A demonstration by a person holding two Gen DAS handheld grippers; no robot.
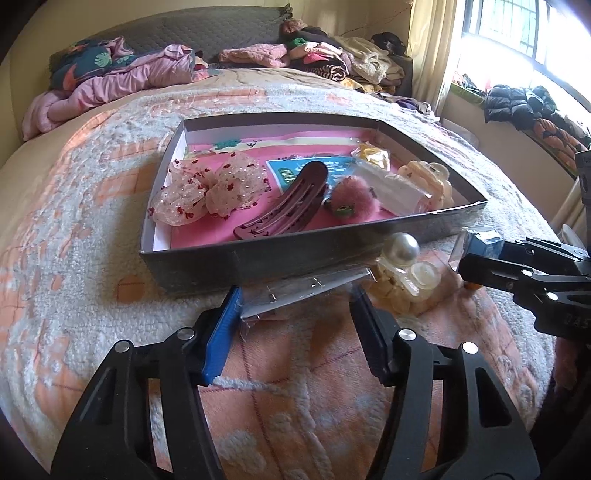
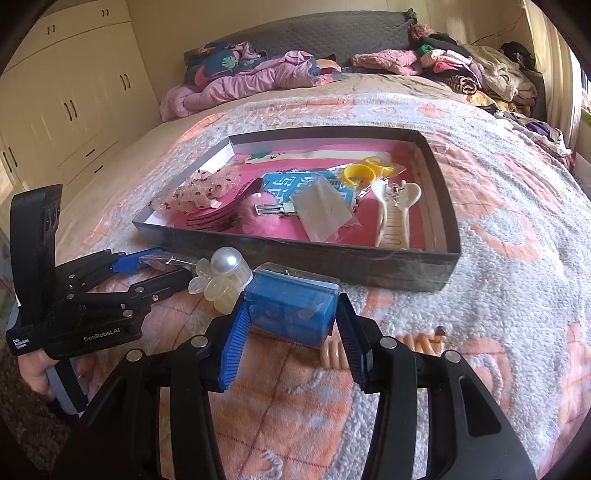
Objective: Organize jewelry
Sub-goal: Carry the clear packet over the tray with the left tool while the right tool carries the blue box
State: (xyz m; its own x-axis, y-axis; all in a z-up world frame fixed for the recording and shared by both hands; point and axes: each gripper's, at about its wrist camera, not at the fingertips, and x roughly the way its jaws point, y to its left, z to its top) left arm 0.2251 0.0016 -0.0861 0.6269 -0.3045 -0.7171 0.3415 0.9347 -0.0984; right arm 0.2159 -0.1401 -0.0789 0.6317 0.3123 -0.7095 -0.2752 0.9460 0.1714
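Observation:
A grey tray [image 1: 295, 254] [image 2: 406, 273] on the bed holds hair clips, a scrunchie [image 1: 207, 188] and small packets. My left gripper [image 1: 295, 299] is open around a clear earring packet [image 1: 306, 291] lying in front of the tray; it also shows in the right wrist view [image 2: 155, 266]. My right gripper [image 2: 291, 314] has its jaws against the sides of a small blue plastic box [image 2: 291, 308], which rests on the bedspread; that box shows in the left wrist view [image 1: 484, 242]. A pearl-topped clear hair claw [image 1: 402, 273] [image 2: 221, 278] lies between the grippers.
A peach spiral hair tie [image 2: 332, 354] lies under the right gripper. The bed has a fuzzy peach and white cover [image 1: 92, 229]. Piles of clothes [image 1: 122, 77] sit at the headboard. Wardrobes [image 2: 66, 107] stand to the left, a window [image 1: 517, 33] to the right.

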